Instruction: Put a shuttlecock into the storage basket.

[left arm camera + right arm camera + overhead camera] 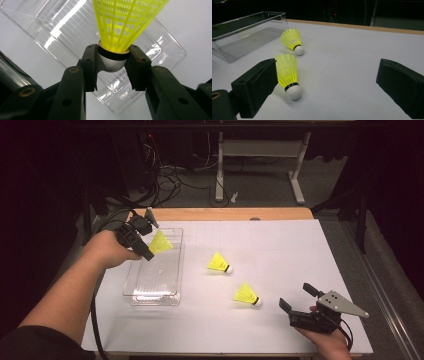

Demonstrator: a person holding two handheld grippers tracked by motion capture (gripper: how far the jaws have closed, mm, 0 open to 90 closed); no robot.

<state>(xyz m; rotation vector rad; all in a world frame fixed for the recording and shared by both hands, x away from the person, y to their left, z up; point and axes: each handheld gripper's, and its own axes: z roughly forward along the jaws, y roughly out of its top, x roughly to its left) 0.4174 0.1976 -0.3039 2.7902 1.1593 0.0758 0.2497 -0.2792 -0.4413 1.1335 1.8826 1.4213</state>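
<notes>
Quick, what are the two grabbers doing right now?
Left gripper: shut on a yellow shuttlecock, over the clear tray.
Right gripper: open, holding nothing.

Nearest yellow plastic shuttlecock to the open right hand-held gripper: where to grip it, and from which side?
Probably at the white rounded cork head of the nearer yellow plastic shuttlecock, not the mesh skirt. It lies on its side on the white table, head pointing right. Bring the right hand-held gripper down from above, jaws across the head just below the black band; the left hand-held gripper's hold shows this works.

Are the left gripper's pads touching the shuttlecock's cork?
Touching. The left gripper view shows the left gripper with both pads pressed against the cork of the shuttlecock, above the clear tray.
</notes>
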